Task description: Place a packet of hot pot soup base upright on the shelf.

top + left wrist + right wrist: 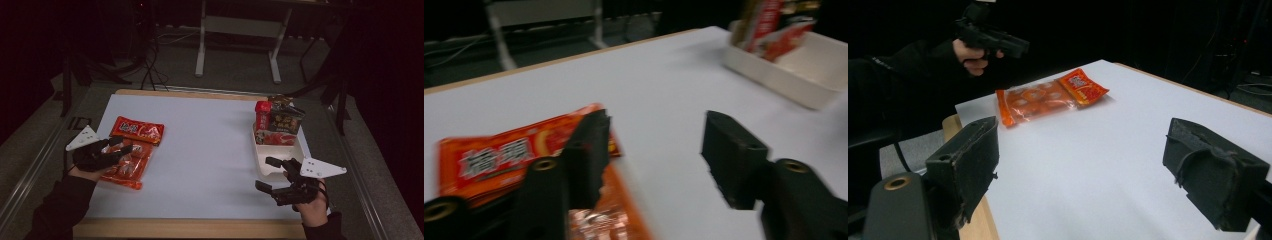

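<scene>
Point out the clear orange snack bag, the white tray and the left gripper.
clear orange snack bag [131,167], high view, its clear middle.
white tray [263,165], high view, bare floor near its front.
left gripper [126,145], high view, between its fingertips.

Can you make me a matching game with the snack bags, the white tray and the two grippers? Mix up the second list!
Things:
1. orange snack bag
2. white tray
3. right gripper
4. red snack bag

Places or states:
A. holds upright packets on the table's right side
B. open with nothing between its fingers
C. lies flat beyond the orange one
D. lies under the left gripper

Pairs: 1-D, 2-A, 3-B, 4-C
</scene>
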Motion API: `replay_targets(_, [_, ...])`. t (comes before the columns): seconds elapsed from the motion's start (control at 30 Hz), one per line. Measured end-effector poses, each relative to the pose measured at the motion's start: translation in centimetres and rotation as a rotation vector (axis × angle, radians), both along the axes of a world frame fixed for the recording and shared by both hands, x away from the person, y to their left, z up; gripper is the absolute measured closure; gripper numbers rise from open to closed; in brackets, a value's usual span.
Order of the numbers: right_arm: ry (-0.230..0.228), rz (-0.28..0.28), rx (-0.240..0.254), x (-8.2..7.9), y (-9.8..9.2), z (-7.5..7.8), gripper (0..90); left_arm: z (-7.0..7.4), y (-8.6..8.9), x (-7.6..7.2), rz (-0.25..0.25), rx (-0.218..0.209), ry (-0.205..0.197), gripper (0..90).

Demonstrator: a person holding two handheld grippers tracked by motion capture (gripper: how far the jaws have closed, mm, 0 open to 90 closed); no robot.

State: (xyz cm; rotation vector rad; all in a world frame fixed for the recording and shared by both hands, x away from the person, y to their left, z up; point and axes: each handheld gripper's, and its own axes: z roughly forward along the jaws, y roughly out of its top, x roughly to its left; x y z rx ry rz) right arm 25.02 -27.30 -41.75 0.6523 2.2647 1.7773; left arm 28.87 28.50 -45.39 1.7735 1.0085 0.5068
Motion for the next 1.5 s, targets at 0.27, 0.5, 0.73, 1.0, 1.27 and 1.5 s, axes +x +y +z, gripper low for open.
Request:
replay_targets(0.27, [0.007, 0.021, 0.001, -0.4, 0.4, -0.5, 14.6, -2.6, 2.5, 2.1, 0.113, 0.004, 0.075, 74.6])
replay_targets(0.5, [-0.026, 0.052, -0.005, -0.8, 0.6, -0.7, 16.1, -5.3, 4.0, 3.8, 0.211, 0.065, 0.155, 88.7])
replay_targets(0.73, [-0.017, 0.053, -0.019, -0.7, 0.7, -0.9, 16.0, -6.8, 4.6, 5.6, 0.279, 0.168, 0.227, 90.0])
replay_targets(1.0, [-0.009, 0.046, -0.02, -0.6, 0.8, -1.0, 16.0, -7.5, 4.6, 7.0, 0.295, 0.206, 0.275, 90.0])
replay_targets(1.27, [-0.007, 0.053, -0.025, -0.6, 0.9, -1.1, 16.4, -8.2, 4.7, 7.8, 0.321, 0.231, 0.305, 90.0])
replay_targets(1.5, [-0.002, 0.061, -0.026, -0.6, 0.9, -1.0, 16.4, -8.2, 4.3, 8.0, 0.315, 0.247, 0.314, 90.0])
